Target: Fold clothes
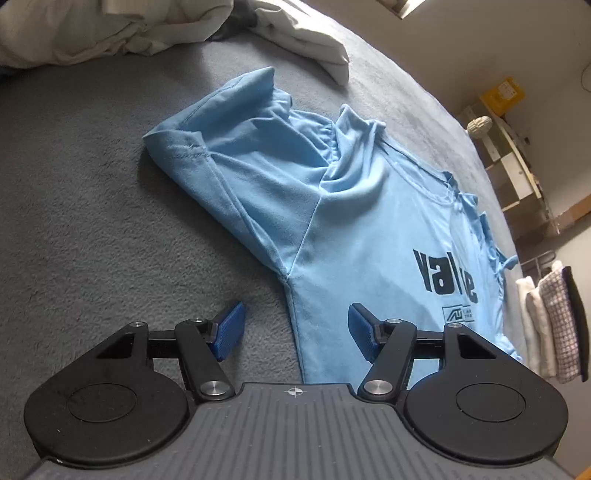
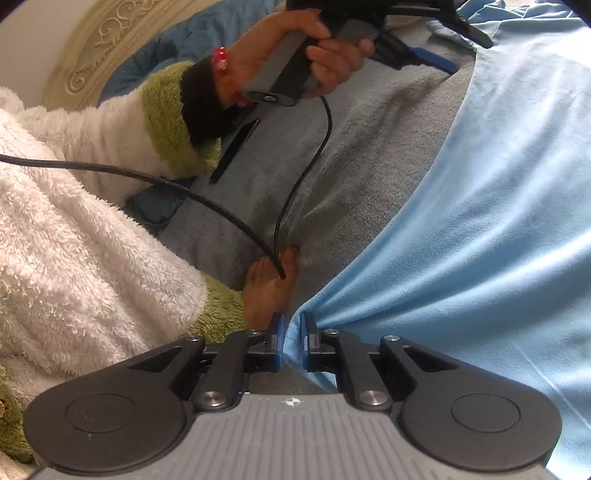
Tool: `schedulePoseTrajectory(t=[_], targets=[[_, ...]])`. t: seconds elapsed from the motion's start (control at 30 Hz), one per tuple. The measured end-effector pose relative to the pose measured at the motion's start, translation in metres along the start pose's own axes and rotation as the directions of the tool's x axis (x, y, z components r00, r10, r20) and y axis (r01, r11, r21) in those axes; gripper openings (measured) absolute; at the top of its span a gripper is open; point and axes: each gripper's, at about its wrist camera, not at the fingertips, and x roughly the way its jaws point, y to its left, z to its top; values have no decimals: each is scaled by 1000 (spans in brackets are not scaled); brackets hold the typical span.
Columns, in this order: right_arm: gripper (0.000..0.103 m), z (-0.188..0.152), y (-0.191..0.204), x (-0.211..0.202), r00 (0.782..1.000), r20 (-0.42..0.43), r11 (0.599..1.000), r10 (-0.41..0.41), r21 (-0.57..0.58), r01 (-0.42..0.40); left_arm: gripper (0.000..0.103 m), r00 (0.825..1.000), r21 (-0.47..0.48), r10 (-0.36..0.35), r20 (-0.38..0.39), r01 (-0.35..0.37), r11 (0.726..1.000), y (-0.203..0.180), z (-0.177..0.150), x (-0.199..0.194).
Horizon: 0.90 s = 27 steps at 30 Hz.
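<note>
- T-shirt (image 1: 354, 206): showing light blue, carrying dark navy block lettering and a small boxed logo on the chest.
- Bed cover (image 1: 92, 206): showing plain grey, fuzzy.
- Bedding (image 1: 92, 29): lying off-white, unpatterned.
- Left gripper (image 1: 295, 330): wearing black arms, a ribbed grey body and blue fingers (image 1: 231, 326).
- Right gripper (image 2: 291, 343): showing the same black, grey and blue.
- Sleeve (image 2: 92, 258): showing fluffy white with green trim and a black cuff.
- Bracelet (image 2: 221, 59): showing red beads.
- Folded cloths (image 1: 546, 317): showing white, and one checked.
- Box (image 1: 502, 94): showing yellow.
</note>
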Motion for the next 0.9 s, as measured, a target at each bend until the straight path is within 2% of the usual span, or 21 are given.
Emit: schedulePoseTrajectory(t=[0.07, 0.1, 0.17, 0.23, 0.47, 0.9], targets=[[9, -1, 0, 3, 1000, -7, 1000, -5, -1, 5, 35, 999, 19, 25, 28, -25, 1000, 1, 1, -1], [9, -2, 0, 5, 1000, -13, 1000, -8, -3, 8, 30, 999, 19, 32, 39, -32, 999, 1, 2, 0], [9, -2, 2, 10, 1000, -28, 1000, -10, -12, 10, 7, 998, 36, 40, 48, -42, 998, 2, 3, 3], [9, -1, 4, 13, 999, -38, 1000, -11, -26, 10, 3, 997, 62, 46, 66, -50, 997, -1, 4, 5], [9, 1, 6, 17, 998, -64, 997, -11, -72, 6, 2, 983, 143, 44, 176, -69, 987, -11, 16, -9], [9, 29, 8, 66, 996, -82, 990, 18, -137, -30, 2, 971, 219, 128, 201, -172, 960, -2, 36, 3]])
